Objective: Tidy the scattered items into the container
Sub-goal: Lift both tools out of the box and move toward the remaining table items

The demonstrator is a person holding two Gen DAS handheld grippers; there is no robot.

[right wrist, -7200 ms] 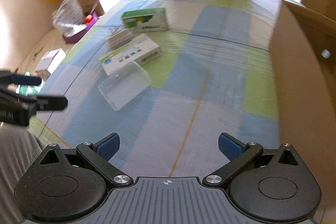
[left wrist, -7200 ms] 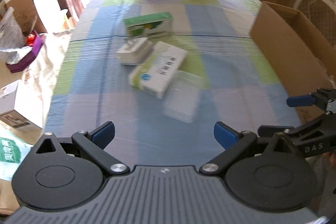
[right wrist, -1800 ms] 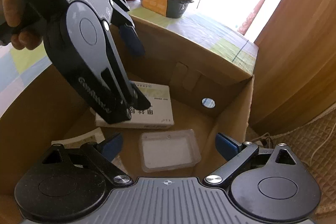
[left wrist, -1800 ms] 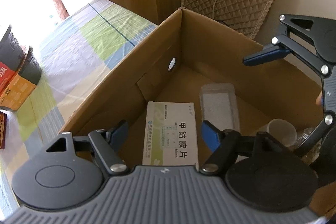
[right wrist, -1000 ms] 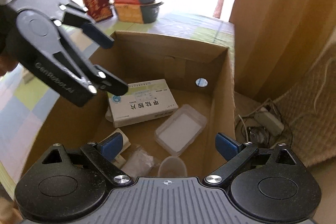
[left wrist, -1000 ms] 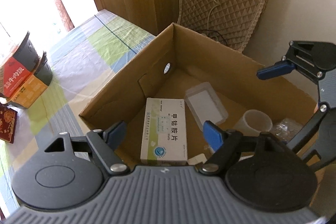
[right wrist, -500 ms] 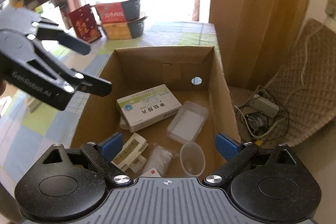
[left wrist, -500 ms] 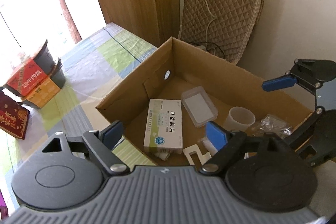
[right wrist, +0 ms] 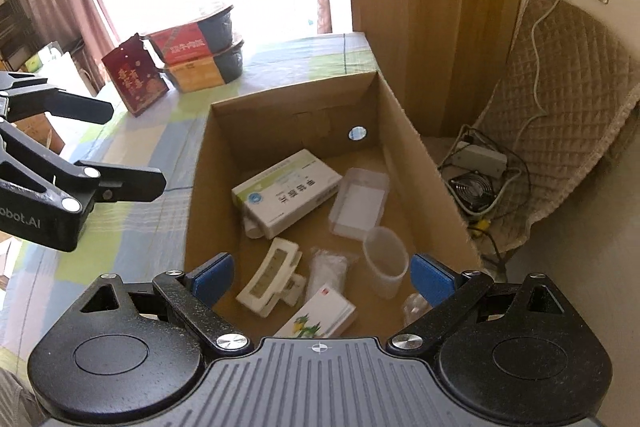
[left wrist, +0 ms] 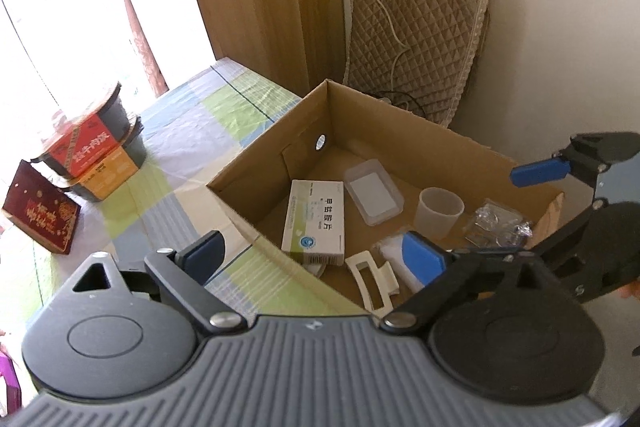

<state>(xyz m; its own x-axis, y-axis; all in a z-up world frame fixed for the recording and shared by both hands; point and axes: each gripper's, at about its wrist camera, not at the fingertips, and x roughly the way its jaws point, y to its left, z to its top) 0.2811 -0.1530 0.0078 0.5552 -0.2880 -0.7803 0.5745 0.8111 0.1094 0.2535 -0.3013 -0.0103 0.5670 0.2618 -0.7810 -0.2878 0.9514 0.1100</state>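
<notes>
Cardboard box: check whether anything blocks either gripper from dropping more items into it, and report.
Nothing visible does. The cardboard box is open at the top with no flaps over it. The right gripper and left gripper are both open and empty above it. The white medicine box, clear tray and plastic cup lie on its floor.

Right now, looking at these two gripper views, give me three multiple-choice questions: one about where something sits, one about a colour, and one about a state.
1. Where does the clear lidded tray lie?
A. on the tablecloth
B. inside the cardboard box
C. on the floor

2. What colour are the pads of the right gripper?
A. blue
B. red
C. yellow

3. How is the left gripper?
A. shut on the cup
B. shut on nothing
C. open, empty

Answers: B, it rests on the box floor beside the white medicine box; A, both pads show blue; C, its fingers stand wide apart with nothing between.
</notes>
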